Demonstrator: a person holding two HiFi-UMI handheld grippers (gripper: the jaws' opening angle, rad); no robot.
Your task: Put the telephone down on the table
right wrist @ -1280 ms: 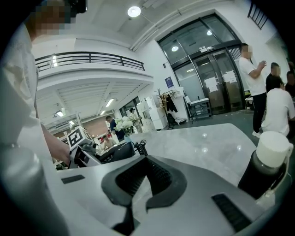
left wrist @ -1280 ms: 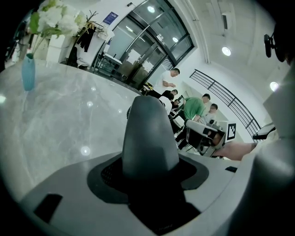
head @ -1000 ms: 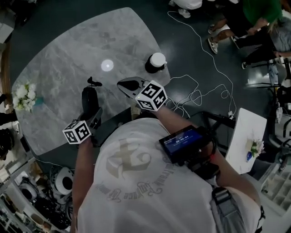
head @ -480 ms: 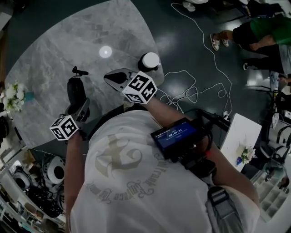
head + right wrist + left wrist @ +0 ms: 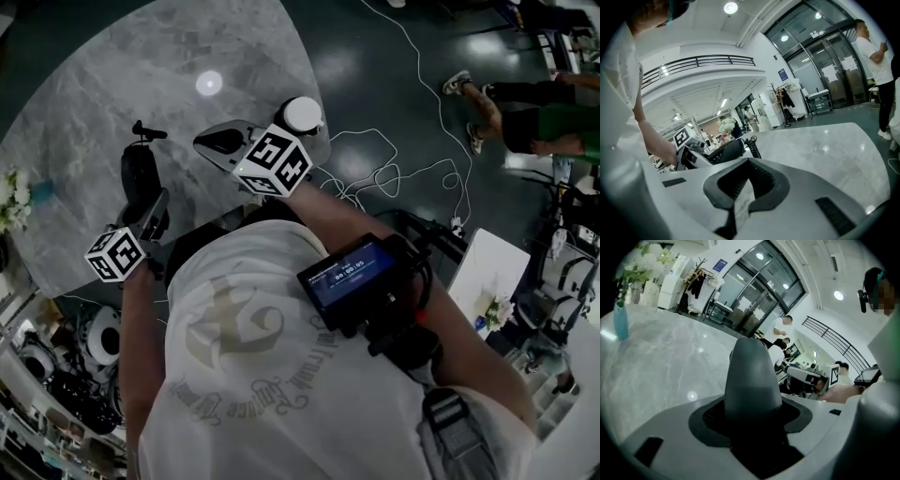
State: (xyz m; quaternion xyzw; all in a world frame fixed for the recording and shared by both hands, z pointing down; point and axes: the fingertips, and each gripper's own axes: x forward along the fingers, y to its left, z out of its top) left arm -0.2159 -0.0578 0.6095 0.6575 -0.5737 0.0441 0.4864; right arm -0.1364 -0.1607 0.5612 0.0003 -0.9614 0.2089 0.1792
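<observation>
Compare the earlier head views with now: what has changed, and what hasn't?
Both grippers drifted slightly left, away from the white-lidded container. The left gripper keeps its grip on the telephone; the right gripper stays empty; nothing was let go.

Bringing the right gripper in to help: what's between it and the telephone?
Nothing stands between the right gripper and the telephone; only bare marble table shows there. The head view shows it best.

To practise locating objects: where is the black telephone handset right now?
Head view, left side: the black telephone handset sits clamped in the left gripper at the grey marble table's near edge, just left of the right gripper.
</observation>
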